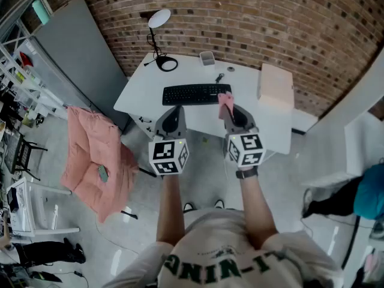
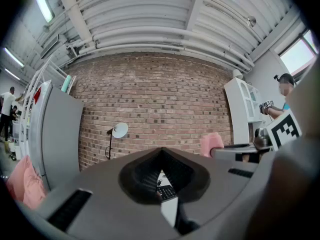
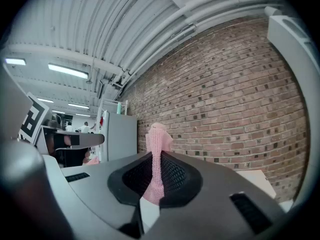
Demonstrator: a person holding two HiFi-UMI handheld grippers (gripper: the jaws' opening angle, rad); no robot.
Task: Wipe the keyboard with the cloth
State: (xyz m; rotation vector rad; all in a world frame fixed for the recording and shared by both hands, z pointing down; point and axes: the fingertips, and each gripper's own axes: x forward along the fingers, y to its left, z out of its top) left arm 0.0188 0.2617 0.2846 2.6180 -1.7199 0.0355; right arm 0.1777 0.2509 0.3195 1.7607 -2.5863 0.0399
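Waffle-textured pink cloth (image 3: 159, 136) pinched upright in right gripper (image 3: 156, 159); left gripper (image 2: 161, 156) closed, empty (flat black keyboard (image 1: 197, 93) lying crosswise).

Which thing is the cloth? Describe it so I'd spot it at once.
Find the white table against the brick wall, with a black keyboard on it. In front of the keyboard, the cloth is the small pink strip pinched upright in the right gripper, unlike the big pink cushion at left.

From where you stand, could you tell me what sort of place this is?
Likely an office or lab workspace: a white desk with a black keyboard and desk lamp, against a brick wall.
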